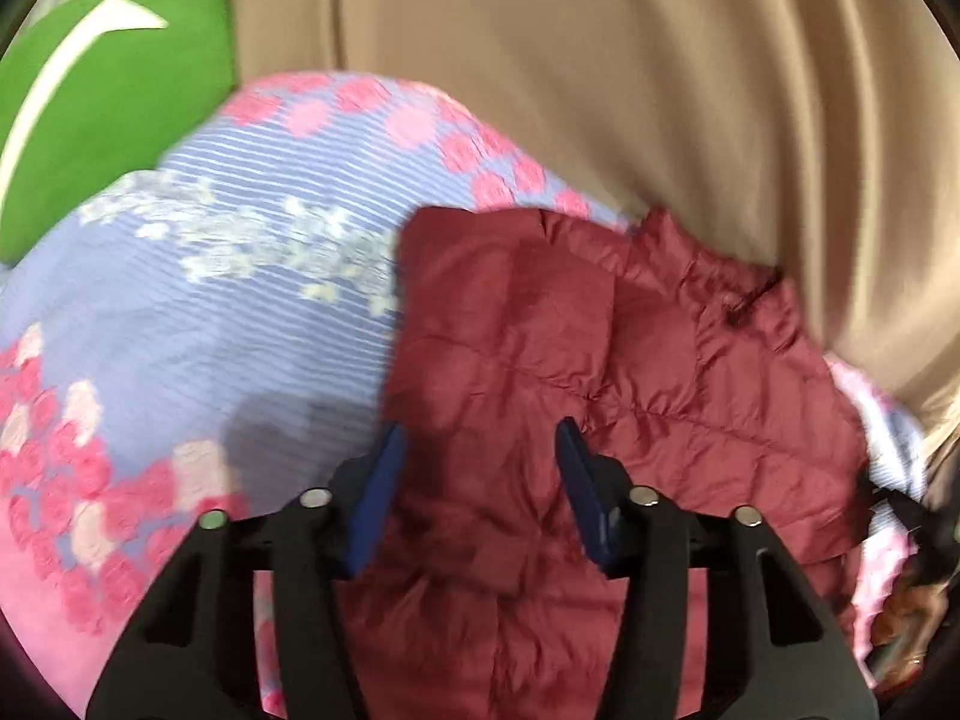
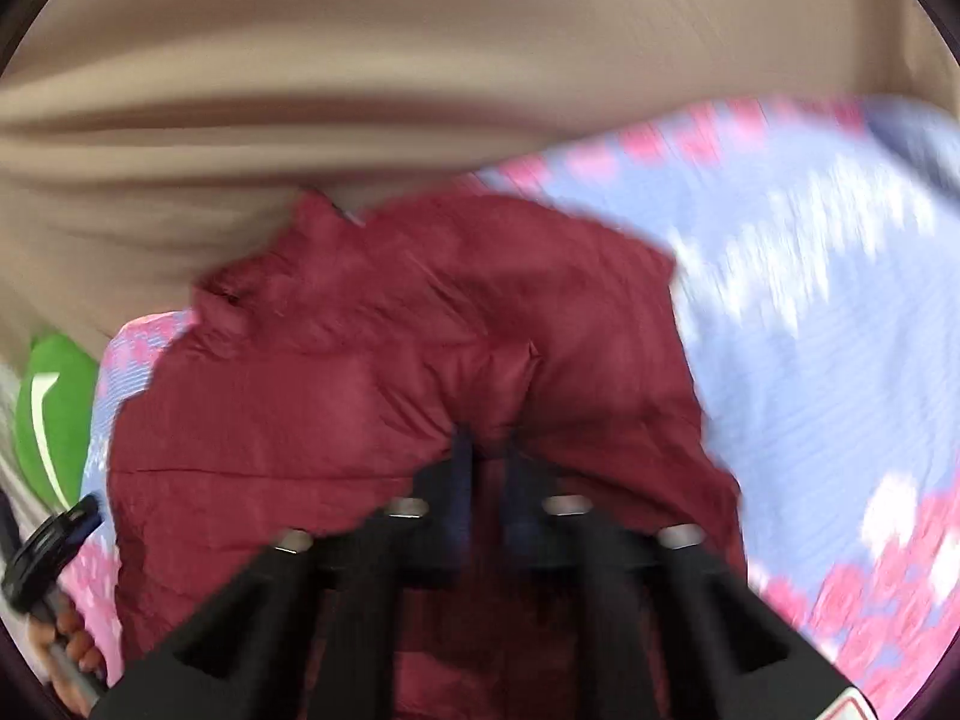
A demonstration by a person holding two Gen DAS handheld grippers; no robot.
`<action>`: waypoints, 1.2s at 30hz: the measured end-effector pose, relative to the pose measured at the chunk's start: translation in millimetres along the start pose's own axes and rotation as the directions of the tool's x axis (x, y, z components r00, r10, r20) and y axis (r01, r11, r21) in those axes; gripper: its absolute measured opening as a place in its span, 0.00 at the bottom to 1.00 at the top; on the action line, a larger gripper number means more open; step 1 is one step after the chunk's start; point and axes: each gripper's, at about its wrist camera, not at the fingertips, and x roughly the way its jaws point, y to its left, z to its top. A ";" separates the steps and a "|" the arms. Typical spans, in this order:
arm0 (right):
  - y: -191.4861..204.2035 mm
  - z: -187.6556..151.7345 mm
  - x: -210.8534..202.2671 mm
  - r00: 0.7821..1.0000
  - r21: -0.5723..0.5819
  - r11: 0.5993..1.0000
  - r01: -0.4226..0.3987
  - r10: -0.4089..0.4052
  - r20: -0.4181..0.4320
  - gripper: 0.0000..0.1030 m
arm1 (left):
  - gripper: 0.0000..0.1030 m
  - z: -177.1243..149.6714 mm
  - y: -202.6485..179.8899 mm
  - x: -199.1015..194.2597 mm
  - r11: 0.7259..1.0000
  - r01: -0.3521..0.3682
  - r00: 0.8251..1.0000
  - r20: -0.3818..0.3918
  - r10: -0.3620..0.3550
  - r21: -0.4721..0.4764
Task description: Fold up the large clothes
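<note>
A dark red quilted jacket [image 1: 600, 372] lies partly folded on a blue and pink flowered bedspread [image 1: 210, 312]. My left gripper [image 1: 480, 450] is open just above the jacket's near edge, with nothing between its blue pads. In the right wrist view, which is blurred, my right gripper [image 2: 489, 450] is shut on a raised fold of the jacket [image 2: 420, 360], and the cloth is bunched around its fingertips. The other gripper [image 2: 54, 534] and the hand that holds it show at the lower left of that view.
A green cushion with a white stripe [image 1: 114, 96] lies at the far left of the bed; it also shows in the right wrist view [image 2: 54, 414]. A beige curtain [image 1: 600, 78] hangs behind the bed. The bedspread [image 2: 810, 300] stretches to the right of the jacket.
</note>
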 end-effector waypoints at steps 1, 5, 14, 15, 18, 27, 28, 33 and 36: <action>7.0 4.2 -10.8 0.999 -0.030 0.999 -0.012 0.013 0.052 0.05 | 0.35 -0.6 -4.9 10.8 0.999 -0.046 0.999 -0.005 0.046 0.019; -1.7 -0.8 18.1 0.995 -0.082 0.992 0.099 -0.099 -0.002 0.04 | 0.31 -10.4 -9.2 37.7 0.991 -0.118 0.993 -0.006 0.118 0.058; 19.6 -10.0 -16.7 0.980 -0.085 0.985 0.153 -0.140 0.141 0.20 | 0.33 -18.2 -13.6 35.9 0.979 -0.176 0.984 0.031 0.174 0.102; 22.1 -13.0 -27.4 0.980 -0.059 0.991 0.118 -0.106 0.170 0.21 | 0.33 -18.9 -14.1 36.0 0.978 -0.182 0.983 0.033 0.179 0.103; 39.9 -18.3 -23.5 0.991 -0.083 0.991 -0.107 0.113 0.065 0.21 | 0.34 -19.7 -13.9 36.7 0.976 -0.194 0.981 0.033 0.192 0.101; 29.4 -28.0 28.1 0.997 -0.234 0.970 0.070 -0.075 -0.015 0.00 | 0.44 -14.8 -5.9 40.8 0.976 -0.198 0.980 0.025 0.197 0.093; 10.0 -23.8 24.6 0.995 -0.199 0.975 0.101 -0.104 -0.005 0.00 | 0.46 -14.1 -5.1 41.6 0.976 -0.200 0.980 0.024 0.198 0.091; -57.4 -27.2 -17.6 0.974 -0.035 0.974 0.224 -0.225 -0.008 0.13 | 0.56 -12.9 2.7 36.9 0.975 -0.213 0.977 0.019 0.212 0.064; -71.7 -51.0 -70.6 0.980 -0.024 0.980 0.199 -0.199 0.006 0.15 | 0.57 -17.5 19.6 10.4 0.982 -0.186 0.982 -0.011 0.186 0.030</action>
